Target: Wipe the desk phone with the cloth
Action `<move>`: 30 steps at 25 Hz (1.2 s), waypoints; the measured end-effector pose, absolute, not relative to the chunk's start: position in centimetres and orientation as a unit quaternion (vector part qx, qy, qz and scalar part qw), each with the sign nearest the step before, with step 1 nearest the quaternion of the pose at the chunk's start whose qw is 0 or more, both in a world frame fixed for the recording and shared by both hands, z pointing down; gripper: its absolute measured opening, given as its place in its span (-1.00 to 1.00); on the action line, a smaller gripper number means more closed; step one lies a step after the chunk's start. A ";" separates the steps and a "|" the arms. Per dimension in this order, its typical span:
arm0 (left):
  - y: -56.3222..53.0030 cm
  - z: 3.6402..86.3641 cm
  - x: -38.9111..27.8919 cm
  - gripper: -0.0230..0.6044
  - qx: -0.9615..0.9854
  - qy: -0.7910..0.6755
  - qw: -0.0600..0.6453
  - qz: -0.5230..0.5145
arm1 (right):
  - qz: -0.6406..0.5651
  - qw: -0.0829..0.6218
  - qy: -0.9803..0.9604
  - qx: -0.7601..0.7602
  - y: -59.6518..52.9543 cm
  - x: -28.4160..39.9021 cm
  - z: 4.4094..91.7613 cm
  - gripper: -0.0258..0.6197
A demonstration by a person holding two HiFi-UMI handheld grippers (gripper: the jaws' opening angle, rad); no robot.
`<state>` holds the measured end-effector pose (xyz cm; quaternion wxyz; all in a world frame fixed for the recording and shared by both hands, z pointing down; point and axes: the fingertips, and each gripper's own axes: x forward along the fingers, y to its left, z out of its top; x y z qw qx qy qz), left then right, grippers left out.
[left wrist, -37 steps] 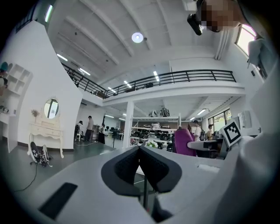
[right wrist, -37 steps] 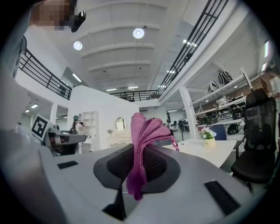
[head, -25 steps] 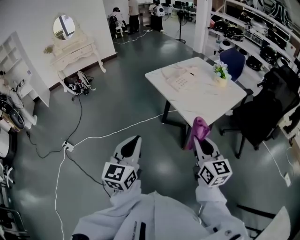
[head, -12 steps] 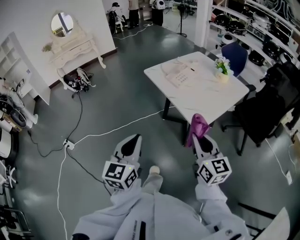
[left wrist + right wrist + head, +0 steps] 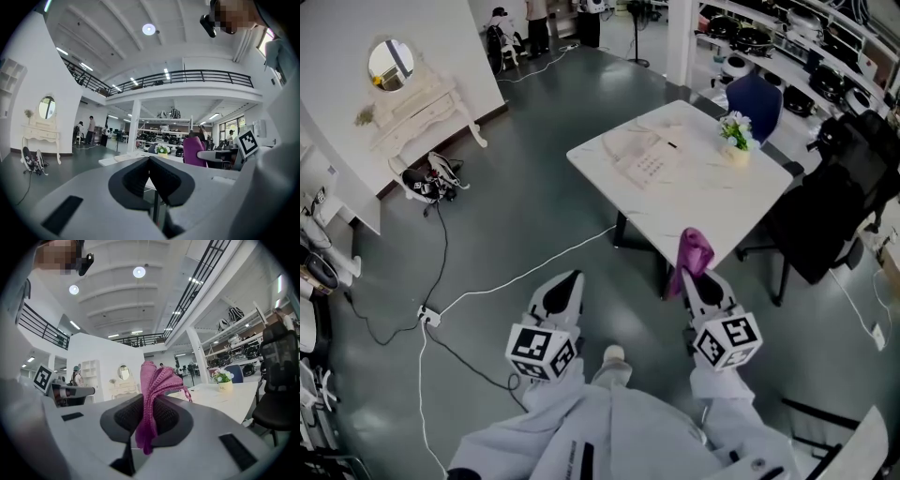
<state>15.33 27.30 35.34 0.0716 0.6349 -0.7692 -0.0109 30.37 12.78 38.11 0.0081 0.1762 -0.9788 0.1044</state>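
Standing on the grey floor [image 5: 534,206] short of the white table [image 5: 712,211], the person holds both grippers low at the bottom centre of the head view, so this looks like the approach, with no wiping started. The right gripper [image 5: 694,279] has its jaws pinching the purple cloth [image 5: 696,251]. Its own view shows the cloth bunched between the pads, a tuft standing above them and a short end hanging below. It is probably gripped mid-fold so loose fabric leads and can meet the phone first. The left gripper [image 5: 572,279] has its jaws pressed together on nothing and is likely just carried along as the spare. The phone [image 5: 642,159] lies on the table in the upper middle of the head view, toward the table's left corner and well apart from both grippers. A small flower pot [image 5: 735,142] stands near it to the right. A black chair [image 5: 834,211] sits at the table's right edge. The next move needs the cloth brought in over the table edge to the phone while avoiding the pot.
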 end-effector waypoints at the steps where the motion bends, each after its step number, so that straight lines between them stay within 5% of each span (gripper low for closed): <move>1: 26.4 35.3 14.5 -0.93 0.639 -0.766 0.072 -0.012 | 0.105 0.010 -0.978 0.182 12.0 29.7 38.2 -0.81; 30: 14.4 37.5 1.7 -0.93 0.689 -0.718 0.099 -0.017 | 0.123 0.043 -0.957 0.258 1.5 17.8 40.9 -0.81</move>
